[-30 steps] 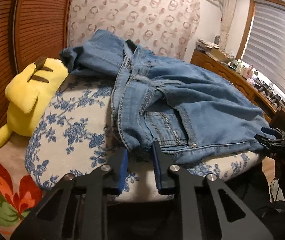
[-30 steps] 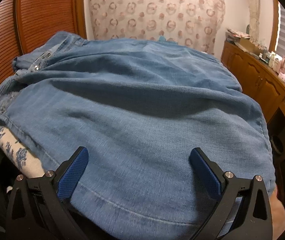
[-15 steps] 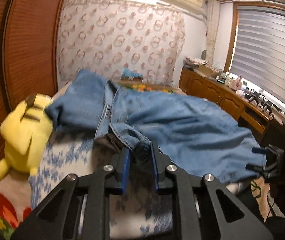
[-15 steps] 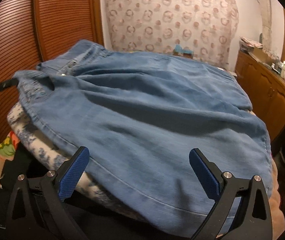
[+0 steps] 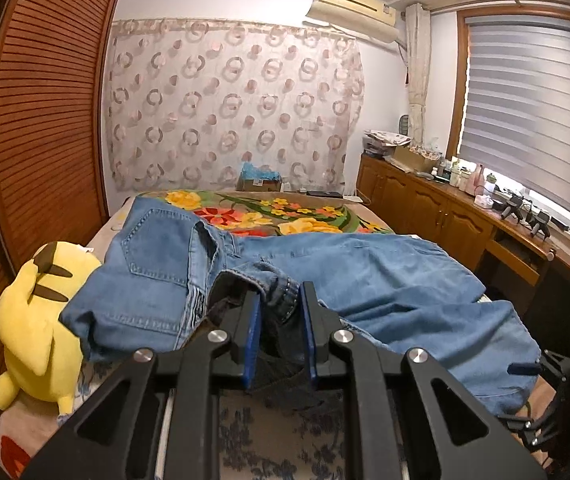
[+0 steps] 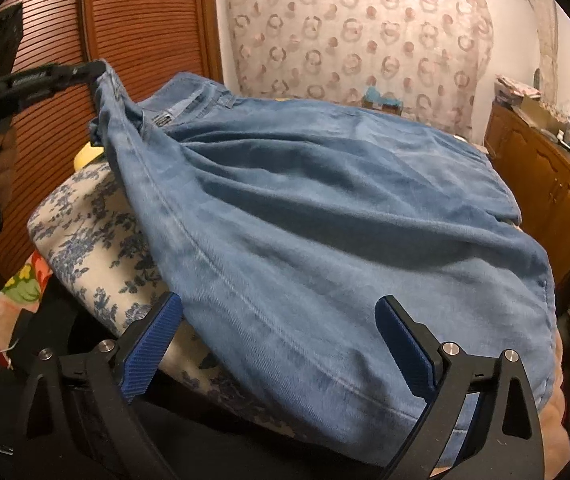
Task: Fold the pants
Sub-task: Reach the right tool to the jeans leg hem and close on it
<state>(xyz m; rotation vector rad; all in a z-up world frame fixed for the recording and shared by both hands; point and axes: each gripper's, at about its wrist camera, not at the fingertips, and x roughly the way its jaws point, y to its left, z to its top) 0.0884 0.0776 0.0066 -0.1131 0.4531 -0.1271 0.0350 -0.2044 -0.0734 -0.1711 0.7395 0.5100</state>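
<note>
Light blue denim pants (image 5: 365, 276) lie spread over a blue-flowered cushion on the bed. My left gripper (image 5: 279, 300) is shut on the waistband of the pants and holds it lifted above the cushion; from the right wrist view it shows at the upper left (image 6: 85, 70), with the pants (image 6: 325, 208) draping down from it. My right gripper (image 6: 281, 328) is open, its blue pads either side of the leg hem near the cushion's front edge, not closed on it. It shows in the left wrist view at the far right (image 5: 525, 372).
A yellow plush toy (image 5: 37, 320) lies at the left of the cushion (image 6: 97, 240). A flowered bedspread (image 5: 269, 212) covers the bed behind. A wooden slatted wardrobe (image 5: 37, 120) stands on the left, a wooden sideboard (image 5: 445, 216) with small items on the right.
My left gripper closed on the waistband and lifted it up off the cushion, pulling the pants taut. My right gripper stayed open by the hem.
</note>
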